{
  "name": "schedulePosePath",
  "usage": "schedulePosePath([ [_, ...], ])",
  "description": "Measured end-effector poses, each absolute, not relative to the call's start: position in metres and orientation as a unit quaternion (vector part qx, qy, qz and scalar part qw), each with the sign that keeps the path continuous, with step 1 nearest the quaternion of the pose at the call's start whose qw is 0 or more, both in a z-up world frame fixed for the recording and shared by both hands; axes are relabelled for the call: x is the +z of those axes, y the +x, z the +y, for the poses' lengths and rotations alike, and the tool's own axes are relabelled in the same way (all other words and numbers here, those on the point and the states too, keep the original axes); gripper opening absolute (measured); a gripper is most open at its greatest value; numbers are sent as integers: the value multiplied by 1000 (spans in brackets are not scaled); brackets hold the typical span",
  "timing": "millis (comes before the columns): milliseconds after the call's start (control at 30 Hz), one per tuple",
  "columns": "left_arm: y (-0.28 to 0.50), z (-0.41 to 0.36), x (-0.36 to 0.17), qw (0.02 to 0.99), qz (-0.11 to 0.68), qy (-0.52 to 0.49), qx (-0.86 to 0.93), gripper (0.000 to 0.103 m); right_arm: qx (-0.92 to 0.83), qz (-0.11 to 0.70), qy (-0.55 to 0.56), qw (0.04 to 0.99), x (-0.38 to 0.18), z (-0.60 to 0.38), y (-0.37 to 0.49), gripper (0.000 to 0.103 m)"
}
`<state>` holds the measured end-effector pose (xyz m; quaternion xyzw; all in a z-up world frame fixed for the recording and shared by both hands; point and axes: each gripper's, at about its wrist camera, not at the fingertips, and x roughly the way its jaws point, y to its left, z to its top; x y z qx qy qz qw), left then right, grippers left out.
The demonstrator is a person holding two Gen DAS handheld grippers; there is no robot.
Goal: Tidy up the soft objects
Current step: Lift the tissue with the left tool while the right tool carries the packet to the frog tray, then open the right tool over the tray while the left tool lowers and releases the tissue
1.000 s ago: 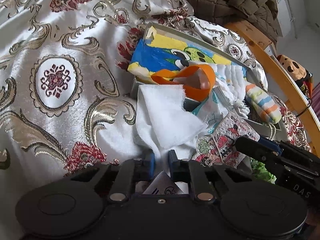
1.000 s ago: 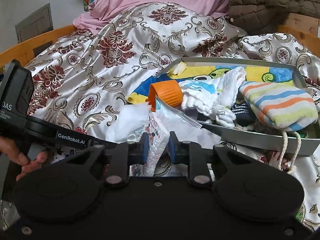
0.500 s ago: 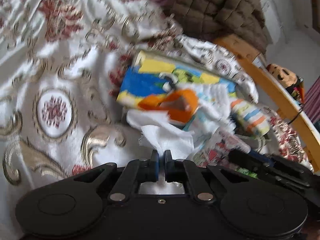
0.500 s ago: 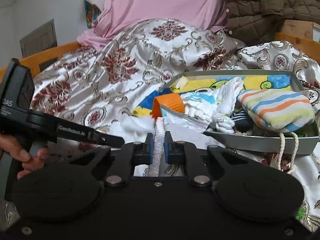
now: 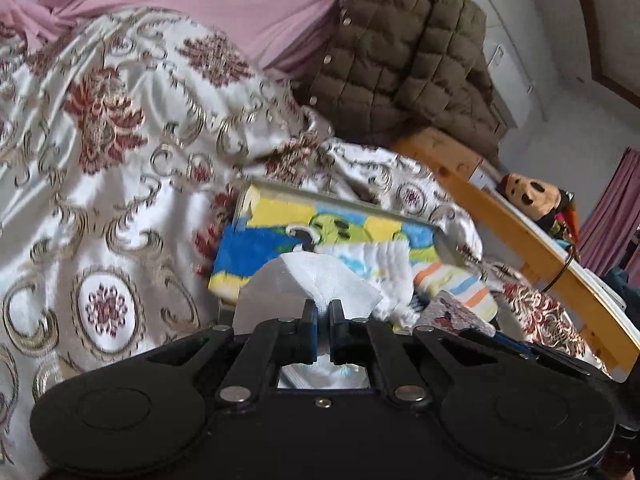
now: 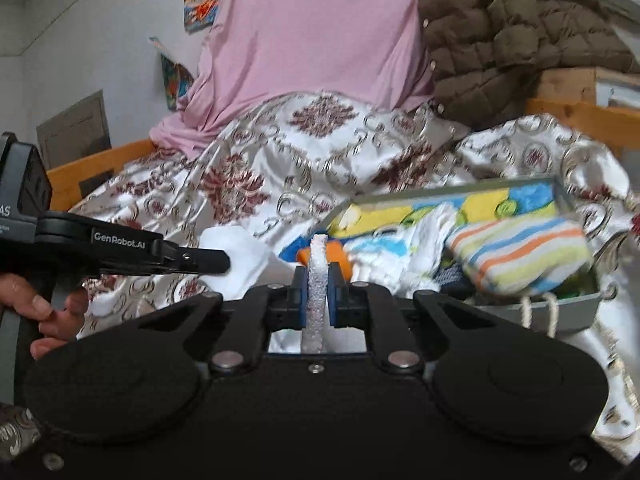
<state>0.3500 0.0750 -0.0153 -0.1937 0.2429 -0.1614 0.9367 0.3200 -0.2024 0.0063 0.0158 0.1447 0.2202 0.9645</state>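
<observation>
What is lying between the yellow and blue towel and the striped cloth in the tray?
In the right wrist view, a crumpled white cloth lies between the yellow and blue towel and the striped cloth.

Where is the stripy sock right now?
The rolled sock with orange, blue and yellow-green stripes lies in the grey tray on the flowered bedspread, at the right of the right wrist view, beside a white cloth bundle.

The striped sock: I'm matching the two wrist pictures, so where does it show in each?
Left wrist: striped sock right of centre, behind the white cloth.
Right wrist: striped sock at right, in the grey tray.
Shared landmark: brown quilted jacket.
</observation>
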Motion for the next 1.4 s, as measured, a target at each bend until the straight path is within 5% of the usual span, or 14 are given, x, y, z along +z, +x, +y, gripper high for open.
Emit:
schedulePosePath([
  [533,396,72,5,955,144,-202,-163,4,164,119,55,978,71,-194,402,4],
  [967,448,81,-69,915,262,-265,-153,4,95,204,35,974,19,-172,478,6],
  [1400,464,82,-82,900,322,-265,-129,6,44,256,-28,965,1,-155,502,11],
])
